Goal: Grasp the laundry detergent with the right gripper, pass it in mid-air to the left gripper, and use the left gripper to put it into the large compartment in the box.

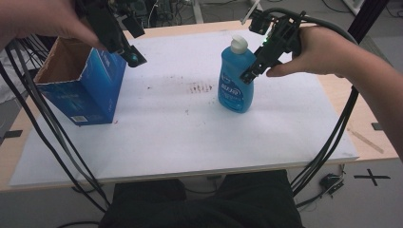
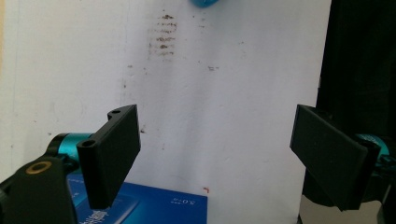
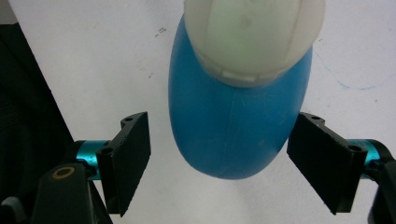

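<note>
Plainly, bottle: the blue bottle [image 1: 236, 80] stands upright on the white surface [image 1: 180, 137], right of its middle, well apart from the blue box [image 1: 81, 85] at the left; its white cap [image 3: 254, 37] points up at the camera in the right gripper view
Right gripper: the right gripper [image 1: 254, 71] comes down from above beside the bottle's shoulder; its fingers [image 3: 128, 156] are spread wide, one on each side of the blue body, neither touching it
Left gripper: the left gripper [image 1: 133, 56] hangs over the box's near top corner, fingers [image 2: 112, 154] released and wide apart, nothing between them
Tip risk: the bottle is tall on a narrow foot, so I judge a finger that meets it on one side first would push it over
Slip risk: the body is smooth, rounded and tapering toward the cap; a grip closed too high, near the shoulder, could squeeze the bottle downward and out of the fingers
Squeeze risk: the plastic wall likely yields, so a hard clench might dent it or force liquid toward the cap; whether the cap is latched I cannot tell
Box risk: the box is open-topped and looks light; the left gripper so close above its rim could knock or drag it
Cable risk: the dark cables [image 1: 328, 142] trailing over the surface's right edge could tug the right hand off line
</note>
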`<state>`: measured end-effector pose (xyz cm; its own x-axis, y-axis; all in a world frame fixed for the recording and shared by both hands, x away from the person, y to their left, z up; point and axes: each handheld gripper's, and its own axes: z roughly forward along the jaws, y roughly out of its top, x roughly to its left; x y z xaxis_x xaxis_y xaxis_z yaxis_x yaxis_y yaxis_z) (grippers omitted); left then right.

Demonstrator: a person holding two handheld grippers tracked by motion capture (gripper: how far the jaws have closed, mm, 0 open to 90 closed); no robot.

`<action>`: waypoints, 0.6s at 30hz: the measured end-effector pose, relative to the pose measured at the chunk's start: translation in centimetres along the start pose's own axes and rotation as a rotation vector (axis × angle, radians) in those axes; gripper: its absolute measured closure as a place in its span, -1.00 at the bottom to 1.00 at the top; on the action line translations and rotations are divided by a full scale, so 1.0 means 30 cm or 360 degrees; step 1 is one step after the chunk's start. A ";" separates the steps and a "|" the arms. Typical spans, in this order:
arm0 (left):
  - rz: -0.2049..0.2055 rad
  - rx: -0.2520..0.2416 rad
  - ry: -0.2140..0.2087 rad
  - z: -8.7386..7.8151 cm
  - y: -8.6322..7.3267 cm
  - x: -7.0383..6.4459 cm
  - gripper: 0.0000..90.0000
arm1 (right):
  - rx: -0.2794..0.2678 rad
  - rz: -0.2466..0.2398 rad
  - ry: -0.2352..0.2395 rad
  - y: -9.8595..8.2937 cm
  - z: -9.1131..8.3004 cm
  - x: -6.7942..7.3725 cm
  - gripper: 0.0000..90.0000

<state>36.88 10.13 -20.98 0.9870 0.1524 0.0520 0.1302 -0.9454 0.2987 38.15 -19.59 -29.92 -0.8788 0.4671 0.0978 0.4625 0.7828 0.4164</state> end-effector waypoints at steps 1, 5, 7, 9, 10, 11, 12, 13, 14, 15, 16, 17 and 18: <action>-0.0005 0.0001 -0.0001 0.000 0.000 -0.001 -0.64 | -0.0002 0.0006 0.0000 0.000 0.004 0.001 -0.53; 0.0001 0.0000 0.0000 -0.002 0.000 0.000 -0.64 | -0.0001 0.0019 -0.0003 0.001 0.022 0.003 -0.53; 0.0002 -0.0004 0.0009 -0.002 0.000 -0.001 -0.64 | -0.0003 0.0023 -0.0006 0.001 0.025 0.003 -0.53; -0.0008 -0.0006 0.0001 -0.001 -0.001 -0.003 -0.64 | -0.0012 0.0036 -0.0011 -0.001 0.033 0.004 -0.53; -0.0006 -0.0006 -0.0001 -0.001 -0.001 -0.003 -0.64 | -0.0014 0.0034 -0.0011 -0.001 0.035 0.005 -0.53; -0.0004 -0.0005 0.0001 0.000 -0.001 -0.003 -0.64 | -0.0014 0.0034 -0.0011 -0.001 0.035 0.005 -0.53; -0.0009 -0.0008 0.0004 0.001 -0.001 -0.004 -0.64 | -0.0020 0.0036 -0.0019 0.000 0.038 0.004 -0.53; -0.0003 0.0004 0.0003 -0.001 0.000 -0.003 -0.64 | -0.0018 0.0036 -0.0025 0.000 0.039 0.005 -0.53; -0.0001 0.0002 0.0006 -0.001 0.001 -0.003 -0.64 | -0.0017 0.0043 -0.0028 0.001 0.041 0.006 -0.53; -0.0003 -0.0004 0.0010 0.000 0.001 -0.003 -0.64 | -0.0022 0.0038 -0.0027 0.002 0.043 0.006 -0.53; -0.0009 -0.0004 0.0007 0.000 0.001 -0.004 -0.64 | -0.0022 0.0038 -0.0027 0.002 0.043 0.006 -0.53; 0.0005 0.0001 0.0011 0.000 0.002 -0.003 -0.64 | -0.0022 0.0040 -0.0033 0.003 0.044 0.006 -0.53; -0.0002 -0.0002 0.0007 0.001 0.002 -0.004 -0.64 | -0.0022 0.0043 -0.0034 0.003 0.045 0.005 -0.53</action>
<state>36.76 10.05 -20.98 0.9863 0.1551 0.0558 0.1316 -0.9448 0.3000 38.22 -18.89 -31.07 -0.8632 0.4968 0.0896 0.4841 0.7642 0.4263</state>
